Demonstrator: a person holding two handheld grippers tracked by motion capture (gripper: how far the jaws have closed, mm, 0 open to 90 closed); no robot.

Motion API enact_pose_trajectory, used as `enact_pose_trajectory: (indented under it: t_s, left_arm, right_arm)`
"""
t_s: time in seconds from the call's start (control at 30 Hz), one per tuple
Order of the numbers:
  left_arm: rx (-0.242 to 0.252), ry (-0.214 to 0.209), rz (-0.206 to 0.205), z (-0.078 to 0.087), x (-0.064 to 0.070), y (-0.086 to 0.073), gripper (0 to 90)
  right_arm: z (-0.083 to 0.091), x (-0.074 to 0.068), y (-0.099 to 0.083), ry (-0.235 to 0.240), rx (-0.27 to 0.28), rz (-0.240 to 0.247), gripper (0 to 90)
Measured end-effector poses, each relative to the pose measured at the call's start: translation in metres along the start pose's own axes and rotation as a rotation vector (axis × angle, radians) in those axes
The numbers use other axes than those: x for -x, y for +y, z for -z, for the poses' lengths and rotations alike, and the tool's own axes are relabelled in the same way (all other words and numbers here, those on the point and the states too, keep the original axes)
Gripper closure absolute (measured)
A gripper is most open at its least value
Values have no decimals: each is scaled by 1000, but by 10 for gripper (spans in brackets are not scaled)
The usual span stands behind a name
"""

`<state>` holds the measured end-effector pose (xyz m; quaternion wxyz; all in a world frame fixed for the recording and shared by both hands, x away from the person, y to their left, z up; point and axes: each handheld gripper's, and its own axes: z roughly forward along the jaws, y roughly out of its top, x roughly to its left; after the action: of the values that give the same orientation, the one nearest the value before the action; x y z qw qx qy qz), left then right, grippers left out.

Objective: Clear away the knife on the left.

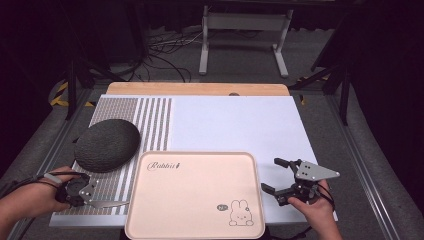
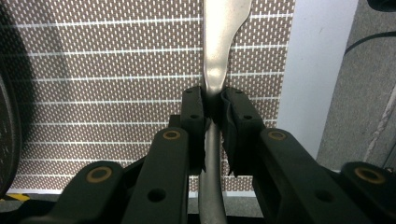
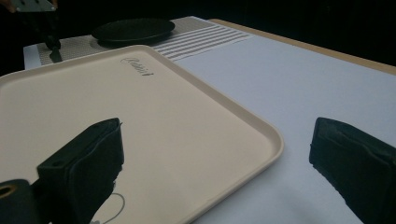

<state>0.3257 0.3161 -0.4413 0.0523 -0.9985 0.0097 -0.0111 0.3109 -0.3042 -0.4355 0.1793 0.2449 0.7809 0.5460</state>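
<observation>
My left gripper (image 1: 92, 197) (image 2: 212, 100) is shut on the handle of a metal knife (image 1: 111, 203) (image 2: 224, 28). The blade points right, toward the cream tray (image 1: 195, 195) (image 3: 93, 93), just above the striped placemat (image 1: 150, 120) (image 2: 93, 70). A dark round plate (image 1: 106, 145) (image 3: 133, 29) lies on that mat, beyond the left gripper. My right gripper (image 1: 272, 175) (image 3: 217, 140) stands open beside the tray's right edge with nothing between its jaws, which straddle the tray's near corner.
A white mat (image 1: 240, 125) (image 3: 303, 84) covers the right half of the table. The tray bears a rabbit drawing (image 1: 240, 212) and overhangs the front edge. Frame legs and cables (image 1: 165, 55) stand on the floor beyond the table.
</observation>
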Motion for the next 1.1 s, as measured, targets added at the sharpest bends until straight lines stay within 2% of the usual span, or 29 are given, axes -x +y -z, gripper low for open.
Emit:
enact_pose_trajectory:
  t_s: [0.03,0.13,0.27,0.37,0.5,0.53,0.57,0.7,0.77,0.8,0.87,0.93,1.07,1.1]
  left_arm:
    - [8,-1,1,-1,0,0,797]
    - [-7,4,6,0,0,1,800]
    - [-4,51,18,5,-1,1,801]
    - [-1,46,23,8,-3,0,800]
    - [7,64,60,18,-3,-2,801]
    - [34,63,78,23,-4,-2,801]
    - [34,63,78,23,-4,-2,801]
    - [57,65,146,37,-5,0,801]
    - [73,64,163,42,-6,0,801]
    - [85,60,188,44,-6,1,801]
    - [107,47,211,49,-7,3,801]
    - [130,17,251,52,-9,5,801]
    - [146,-8,338,58,-13,8,801]
    - [146,-8,338,58,-13,8,801]
  right_arm:
    - [0,0,0,0,-1,0,39]
    - [0,0,0,3,-1,-2,39]
    - [0,0,0,3,-1,-2,38]
    - [-1,0,0,3,-2,-1,38]
    - [-1,0,0,3,-1,-1,38]
    - [0,0,0,2,0,-2,38]
    - [0,0,0,2,0,-2,38]
    - [0,1,0,1,0,-2,38]
    - [0,1,0,1,0,-2,38]
    - [0,1,0,-1,0,-2,38]
    - [1,1,0,0,2,-4,38]
    - [1,1,0,-1,4,-5,38]
    - [2,1,0,0,4,-5,38]
    - [2,1,0,0,4,-5,38]
